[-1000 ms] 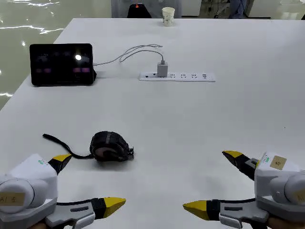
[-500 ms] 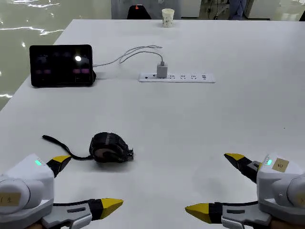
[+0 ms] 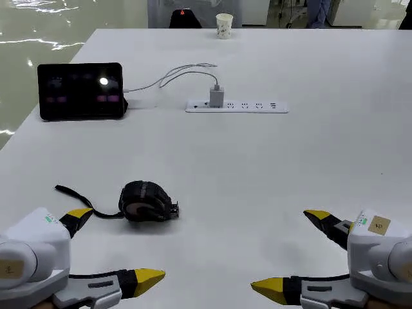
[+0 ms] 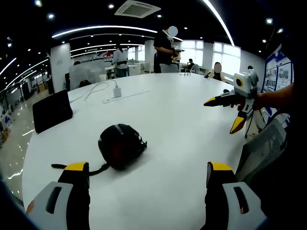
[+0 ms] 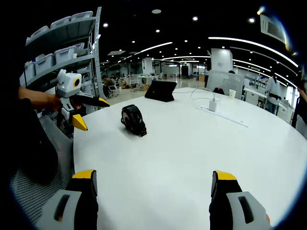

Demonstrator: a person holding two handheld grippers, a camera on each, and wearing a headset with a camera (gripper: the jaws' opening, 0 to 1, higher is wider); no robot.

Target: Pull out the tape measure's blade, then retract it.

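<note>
— What lies under your fingers?
— A white table [image 3: 270, 167]. My left gripper [image 3: 117, 244] and right gripper [image 3: 290, 250] hang over its near edge, both spread wide, pinching nothing.
— And beyond them?
— A dark tablet [image 3: 80, 90] stands far ahead of my left fingers. A power strip [image 3: 236, 106] lies far ahead, between the two grippers.
— The tape?
— The tape [image 3: 145, 201] rests on the table just ahead of my left fingers, blade wound in, well apart from my right.

Left gripper [image 3: 116, 244] and right gripper [image 3: 290, 250] shells: smooth white plastic. Tape measure [image 3: 147, 201] ahead of the left one: matt black plastic case. Table [image 3: 270, 161]: smooth white, slight sheen. Tablet [image 3: 80, 91] screen: glossy.
</note>
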